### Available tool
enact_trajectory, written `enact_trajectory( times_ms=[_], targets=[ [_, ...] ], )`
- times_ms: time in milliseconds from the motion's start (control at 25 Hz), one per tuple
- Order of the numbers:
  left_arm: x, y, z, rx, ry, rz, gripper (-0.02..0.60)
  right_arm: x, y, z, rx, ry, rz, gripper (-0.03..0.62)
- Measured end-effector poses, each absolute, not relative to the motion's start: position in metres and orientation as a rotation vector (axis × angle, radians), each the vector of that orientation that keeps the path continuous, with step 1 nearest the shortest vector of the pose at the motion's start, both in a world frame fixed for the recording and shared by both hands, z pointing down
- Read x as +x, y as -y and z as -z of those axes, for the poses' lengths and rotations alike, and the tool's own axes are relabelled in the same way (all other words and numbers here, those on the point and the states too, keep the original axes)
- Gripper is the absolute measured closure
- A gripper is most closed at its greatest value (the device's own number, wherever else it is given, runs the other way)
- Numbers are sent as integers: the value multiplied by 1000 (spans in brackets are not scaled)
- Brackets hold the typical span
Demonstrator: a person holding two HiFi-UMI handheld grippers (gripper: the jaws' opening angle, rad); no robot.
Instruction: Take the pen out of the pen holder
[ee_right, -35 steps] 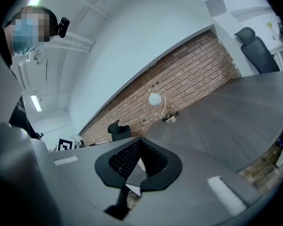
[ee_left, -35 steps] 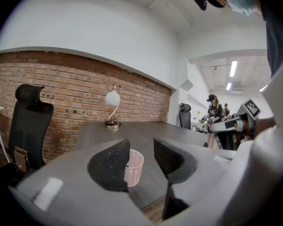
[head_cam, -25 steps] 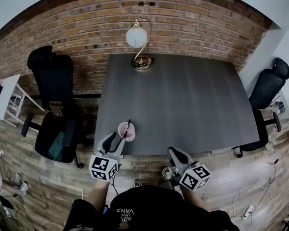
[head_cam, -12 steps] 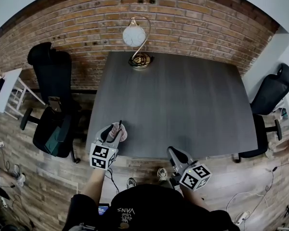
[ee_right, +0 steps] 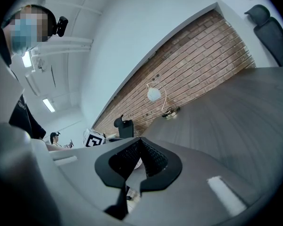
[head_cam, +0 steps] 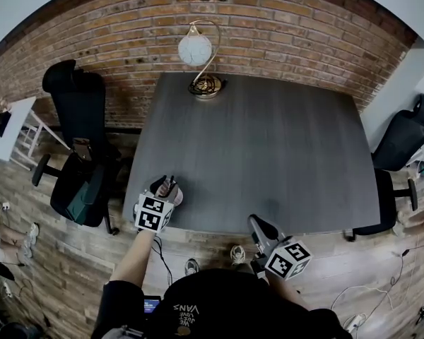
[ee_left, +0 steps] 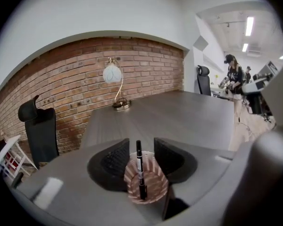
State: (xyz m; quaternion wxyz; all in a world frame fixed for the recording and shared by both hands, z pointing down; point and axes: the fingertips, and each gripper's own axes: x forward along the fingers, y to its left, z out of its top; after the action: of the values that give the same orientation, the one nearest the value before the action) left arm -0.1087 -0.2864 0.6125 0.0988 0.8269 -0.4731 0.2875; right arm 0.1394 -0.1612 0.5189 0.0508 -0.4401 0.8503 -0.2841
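Change lay all on the left side. From the head view, the left gripper (head_cam: pixel 165 190) had gone forward in the last second, from just short of the holder (head_cam: pixel 174 195) to a place around it. Its fingers (head_cam: pixel 157 184) now flanked the pink cup near the near left corner of the table (head_cam: pixel 268 147). The pen (head_cam: pixel 169 182) still stood in the holder, its dark top poking up between them. The right gripper (head_cam: pixel 257 224) had hardly stirred — it hung off the table's near edge, over the floor (head_cam: pixel 205 242), well apart from holder and pen.

The left gripper view bore this out. The fingers (ee_left: pixel 117 158) were drawn in against the two sides of the woven holder, pinching it as far as could be judged. The pen leaned nearly upright in the cup, right on the line between them. Beyond lay bare table, then the lamp (ee_left: pixel 112 74) by the brick wall (ee_left: pixel 146 65).

The right gripper view showed that gripper's fingers (ee_right: pixel 125 159) pressed together with nothing between them. They pointed across the table toward the lamp, with the left gripper's marker cube (ee_right: pixel 94 138) off to one side.

For the task this read as the steadying step done: holder braced, pen not yet touched. What remained, by my reckoning, was for the right gripper to open, come over the pen's top, close on it and draw it straight up — a slanted pull might tip the light cup.
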Motion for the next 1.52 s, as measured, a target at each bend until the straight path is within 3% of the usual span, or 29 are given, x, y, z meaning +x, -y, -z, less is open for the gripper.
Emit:
enact_trajectory(
  times_ms=[640, 840, 1520],
  targets=[
    [-99, 307, -626, 2313, 1406, -1050, 413, 162, 180, -526, -1278, -2597, 880, 592],
    [-101, 310, -627, 2311, 1421, -1080, 480, 162, 181, -528, -1269, -2600, 893, 592],
    [-108, 315, -611, 2381, 1475, -953, 502, 162, 184, -528, -1311, -2569, 896, 592]
  ],
)
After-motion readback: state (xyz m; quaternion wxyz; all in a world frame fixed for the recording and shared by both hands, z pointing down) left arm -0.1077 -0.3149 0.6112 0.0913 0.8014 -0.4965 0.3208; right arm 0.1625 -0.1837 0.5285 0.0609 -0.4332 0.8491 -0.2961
